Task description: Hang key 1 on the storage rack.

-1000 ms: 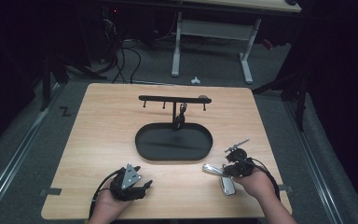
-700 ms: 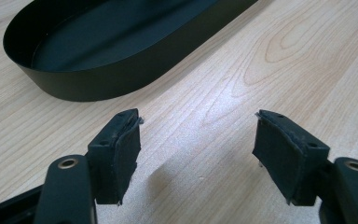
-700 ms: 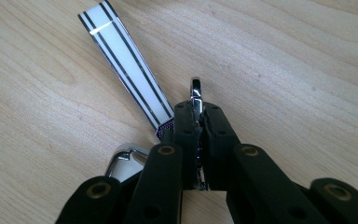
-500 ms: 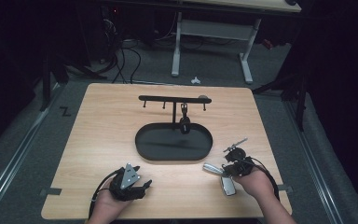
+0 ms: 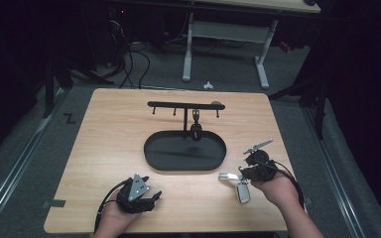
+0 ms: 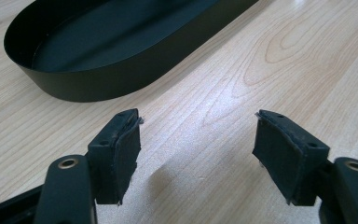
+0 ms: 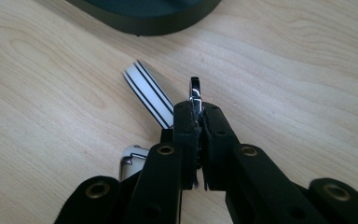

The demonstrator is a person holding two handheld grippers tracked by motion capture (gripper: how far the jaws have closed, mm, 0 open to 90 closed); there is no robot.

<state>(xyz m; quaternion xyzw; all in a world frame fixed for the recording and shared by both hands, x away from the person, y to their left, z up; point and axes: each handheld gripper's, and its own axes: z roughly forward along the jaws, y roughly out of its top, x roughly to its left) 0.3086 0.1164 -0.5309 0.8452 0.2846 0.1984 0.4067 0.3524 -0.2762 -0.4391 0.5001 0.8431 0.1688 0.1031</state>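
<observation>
A keychain lies at the table's front right: a white strap with black stripes [image 7: 149, 93], a pale fob [image 5: 243, 192] and a silver metal clasp [image 7: 195, 88]. My right gripper [image 7: 198, 114] is shut on the clasp and holds that end just above the wood; in the high view it [image 5: 248, 172] sits right of the black oval tray [image 5: 149, 148]. My left gripper [image 6: 196, 154] rests low at the front left [image 5: 146, 196], jaws apart with bare wood between them. Behind the tray stands a black hook rack [image 5: 186, 105] with a dark keychain [image 5: 196, 130] hanging from it.
The wooden table [image 5: 104, 129] has bare room left and right of the tray. Its front edge runs just under both hands. Beyond the far edge are table legs [image 5: 187, 54] and cables on a dark floor.
My right gripper has risen a little, lifting the clasp end of the keychain. The left hand has stayed where it was.
</observation>
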